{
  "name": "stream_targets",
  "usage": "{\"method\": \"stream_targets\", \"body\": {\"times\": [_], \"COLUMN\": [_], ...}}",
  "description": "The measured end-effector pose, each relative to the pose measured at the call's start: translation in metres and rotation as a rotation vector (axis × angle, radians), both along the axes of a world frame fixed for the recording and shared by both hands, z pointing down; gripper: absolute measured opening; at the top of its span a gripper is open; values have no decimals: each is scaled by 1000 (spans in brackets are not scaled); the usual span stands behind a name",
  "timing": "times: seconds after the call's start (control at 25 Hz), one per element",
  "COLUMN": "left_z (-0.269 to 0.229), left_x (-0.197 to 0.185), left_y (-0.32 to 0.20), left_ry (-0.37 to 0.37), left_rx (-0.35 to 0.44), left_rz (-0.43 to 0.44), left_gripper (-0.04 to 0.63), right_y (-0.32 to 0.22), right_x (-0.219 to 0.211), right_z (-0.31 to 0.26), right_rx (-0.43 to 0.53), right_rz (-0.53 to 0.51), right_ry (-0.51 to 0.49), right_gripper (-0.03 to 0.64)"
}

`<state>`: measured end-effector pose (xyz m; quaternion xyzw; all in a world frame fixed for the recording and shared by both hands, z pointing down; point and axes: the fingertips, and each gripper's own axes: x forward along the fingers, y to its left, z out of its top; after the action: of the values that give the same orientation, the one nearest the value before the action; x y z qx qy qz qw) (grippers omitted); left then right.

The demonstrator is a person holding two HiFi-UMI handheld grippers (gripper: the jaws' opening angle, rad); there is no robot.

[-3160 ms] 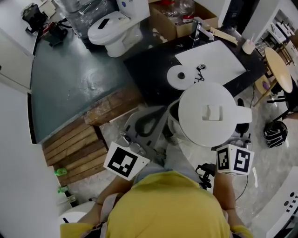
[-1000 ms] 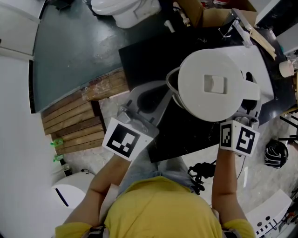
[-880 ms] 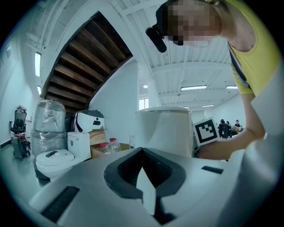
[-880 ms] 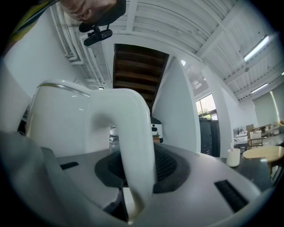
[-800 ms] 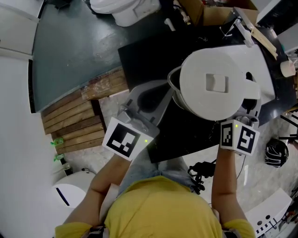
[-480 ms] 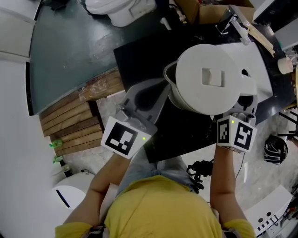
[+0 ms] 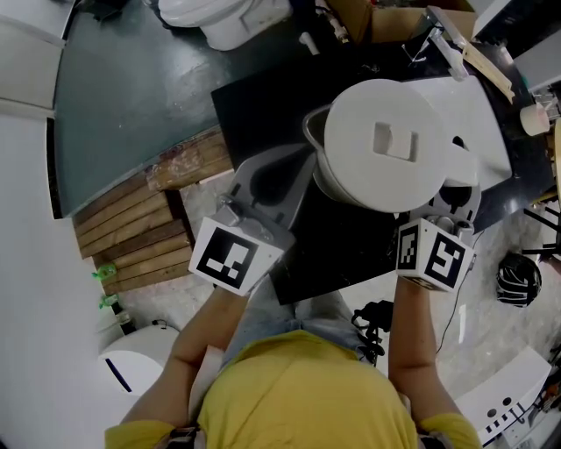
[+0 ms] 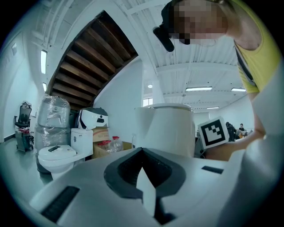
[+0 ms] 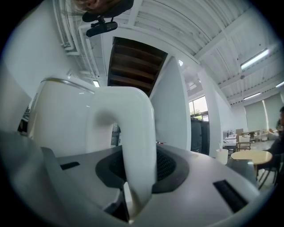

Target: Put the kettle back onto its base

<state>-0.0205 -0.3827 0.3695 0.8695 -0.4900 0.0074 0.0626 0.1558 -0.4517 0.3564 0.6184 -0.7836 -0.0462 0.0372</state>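
The white kettle (image 7: 390, 140) hangs high over the black table (image 7: 254, 105), lid toward the head camera. My right gripper (image 7: 456, 200) reaches in from its right. Its jaws are closing on the kettle's handle (image 9: 135, 146), which runs upright between them and fills the gap. The kettle's body (image 9: 62, 119) rises just behind. My left gripper (image 7: 272, 180) hovers shut and empty just left of the kettle (image 8: 166, 128), apart from it. The kettle hides the base. A white board (image 7: 486, 131) shows under its right side.
A white toilet (image 7: 223, 17) and a cardboard box (image 7: 377, 17) stand beyond the table. A wooden pallet (image 7: 140, 228) lies to the left on the floor. A pale cup (image 7: 533, 118) sits at the far right, a dark helmet (image 7: 517, 281) on the floor below it.
Since the earliest frame the kettle has come over the table and now covers the round base. In the last second it and my right gripper drifted slightly left; the left gripper stayed.
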Motion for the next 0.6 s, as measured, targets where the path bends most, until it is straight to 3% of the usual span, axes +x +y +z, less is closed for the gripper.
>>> {"method": "stream_targets", "body": {"times": [0.36,0.6], "left_z": [1,-3], "left_x": [-5,-1], "left_y": [2,3], "left_ry": [8,15], "left_rx": [-1,9], "left_rz": [-17,-10], "left_gripper": [3,3], "right_y": [-13,-9], "right_x": [-12,-6], "right_z": [-5,-4], "right_rx": [75,74], "right_rz": [-70,-39], "right_ry": [-28,-32], "right_gripper": [100,100]}}
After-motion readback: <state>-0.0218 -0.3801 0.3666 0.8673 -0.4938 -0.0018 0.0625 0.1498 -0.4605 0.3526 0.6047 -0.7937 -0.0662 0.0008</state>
